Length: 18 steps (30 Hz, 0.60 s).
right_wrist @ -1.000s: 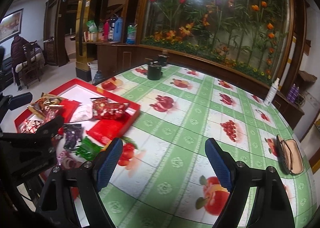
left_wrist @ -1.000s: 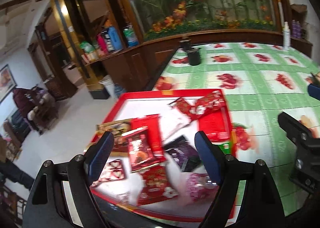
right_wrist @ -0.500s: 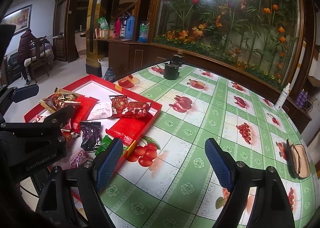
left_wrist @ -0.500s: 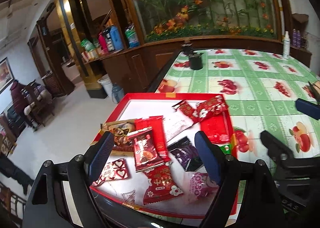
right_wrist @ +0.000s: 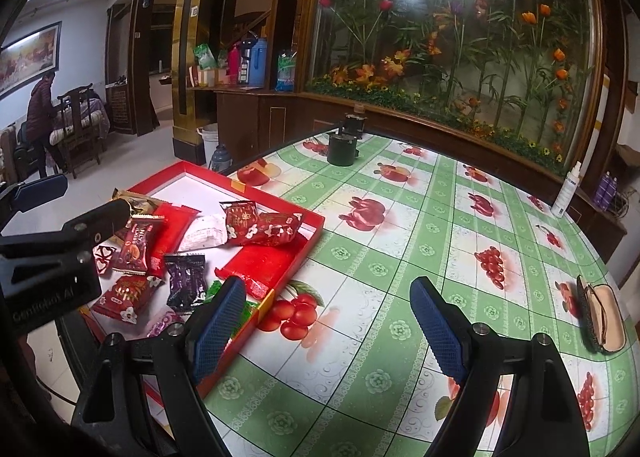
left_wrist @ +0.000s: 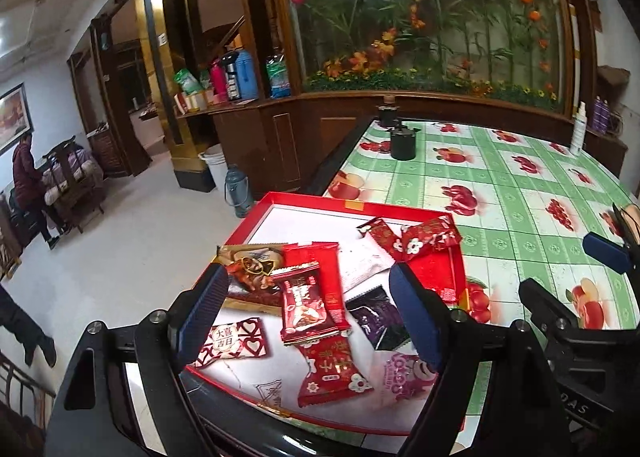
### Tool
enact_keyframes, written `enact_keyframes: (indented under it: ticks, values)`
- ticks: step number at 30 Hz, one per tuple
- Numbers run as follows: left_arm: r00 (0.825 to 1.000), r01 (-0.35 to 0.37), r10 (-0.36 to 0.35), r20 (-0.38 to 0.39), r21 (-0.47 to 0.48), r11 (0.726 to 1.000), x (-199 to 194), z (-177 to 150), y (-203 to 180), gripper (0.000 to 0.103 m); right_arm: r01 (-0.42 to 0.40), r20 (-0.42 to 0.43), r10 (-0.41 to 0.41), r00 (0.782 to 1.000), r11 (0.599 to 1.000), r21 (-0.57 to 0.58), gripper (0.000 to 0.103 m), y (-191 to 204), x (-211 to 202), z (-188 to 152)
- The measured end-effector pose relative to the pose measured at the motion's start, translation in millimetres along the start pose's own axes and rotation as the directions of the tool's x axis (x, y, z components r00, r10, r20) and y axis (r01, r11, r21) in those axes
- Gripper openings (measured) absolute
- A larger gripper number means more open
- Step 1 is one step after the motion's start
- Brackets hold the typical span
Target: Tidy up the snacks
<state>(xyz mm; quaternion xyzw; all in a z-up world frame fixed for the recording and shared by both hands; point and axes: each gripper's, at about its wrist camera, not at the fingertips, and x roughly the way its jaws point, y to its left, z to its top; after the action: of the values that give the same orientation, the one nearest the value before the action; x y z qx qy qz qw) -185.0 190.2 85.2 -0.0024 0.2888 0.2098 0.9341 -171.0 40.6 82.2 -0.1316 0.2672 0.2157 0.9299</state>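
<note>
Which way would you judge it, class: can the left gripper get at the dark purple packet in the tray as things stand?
Probably yes. The left gripper hangs open over the red tray, and the dark purple packet lies uncovered beside its right finger, nothing on top.

Table (right_wrist: 384, 257) has a green fruit-print cloth. Red tray (right_wrist: 280, 213) sits at its left edge. Dark pot (right_wrist: 342, 149), spray bottle (right_wrist: 566, 191), glasses case (right_wrist: 600, 313) also on it.

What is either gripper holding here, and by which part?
Nothing. The left gripper is open above the snack packets in the red tray; the right gripper is open over the tablecloth.
</note>
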Motion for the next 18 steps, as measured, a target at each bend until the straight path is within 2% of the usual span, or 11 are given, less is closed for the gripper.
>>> enact_keyframes:
  ticks: [6, 18]
  values:
    - [0.999, -0.013, 0.011, -0.041, -0.040, 0.999, 8.0, -2.4, 9.9, 0.083, -0.031, 0.000, 0.031, 1.000, 0.999, -0.005, 0.085, 7.3, -0.2, 3.5]
    - [0.996, -0.076, 0.073, -0.046, -0.073, 0.994, 12.0, -4.3, 34.3, 0.083, -0.123, -0.018, 0.123, 0.992, 0.992, -0.010, 0.085, 35.6, 7.9, 19.4]
